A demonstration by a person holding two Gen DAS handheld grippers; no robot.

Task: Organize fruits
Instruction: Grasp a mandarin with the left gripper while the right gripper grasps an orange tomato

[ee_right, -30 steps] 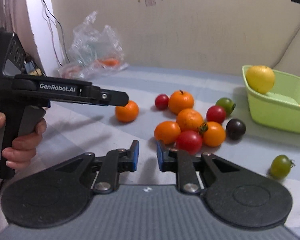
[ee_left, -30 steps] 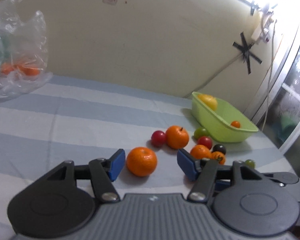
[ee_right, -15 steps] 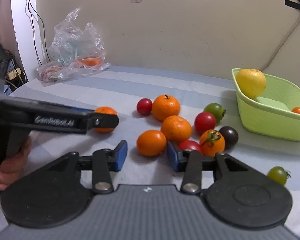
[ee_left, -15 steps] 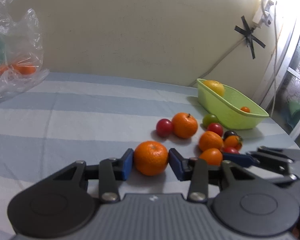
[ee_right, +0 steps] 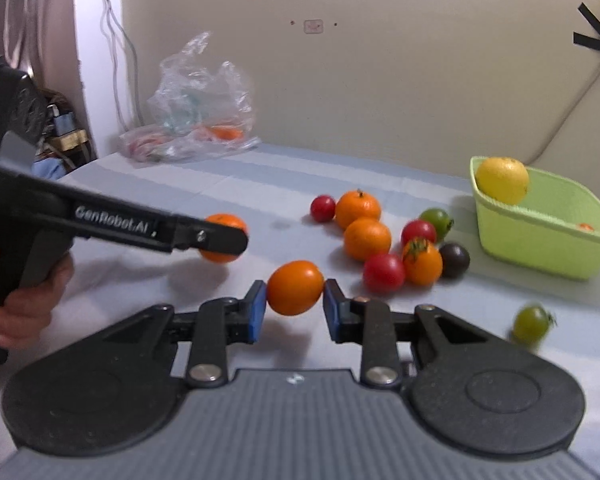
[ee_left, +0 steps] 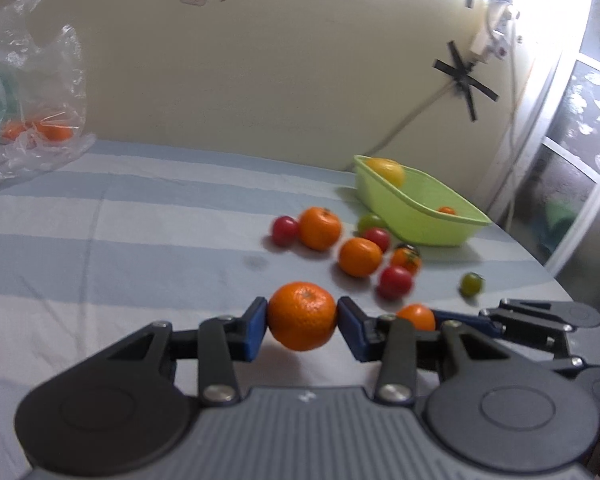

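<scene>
Left gripper (ee_left: 303, 321) — pads clamped on mandarin (ee_left: 302, 316), lifted for carrying; right gripper (ee_right: 294, 307) — pinching orange tomato (ee_right: 295, 288); green basket (ee_right: 540, 248) beyond, likely destination; remaining fruit loose on striped cloth (ee_left: 140, 240).

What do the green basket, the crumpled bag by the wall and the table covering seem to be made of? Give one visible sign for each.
Green basket: probably moulded plastic, smooth, slightly glossy, one even lime colour with a rolled rim.
Bag: thin clear plastic film, since it is see-through, crinkled and catches the light.
Table covering: looks like woven cloth, matte, striped blue and white, with soft creases.
</scene>
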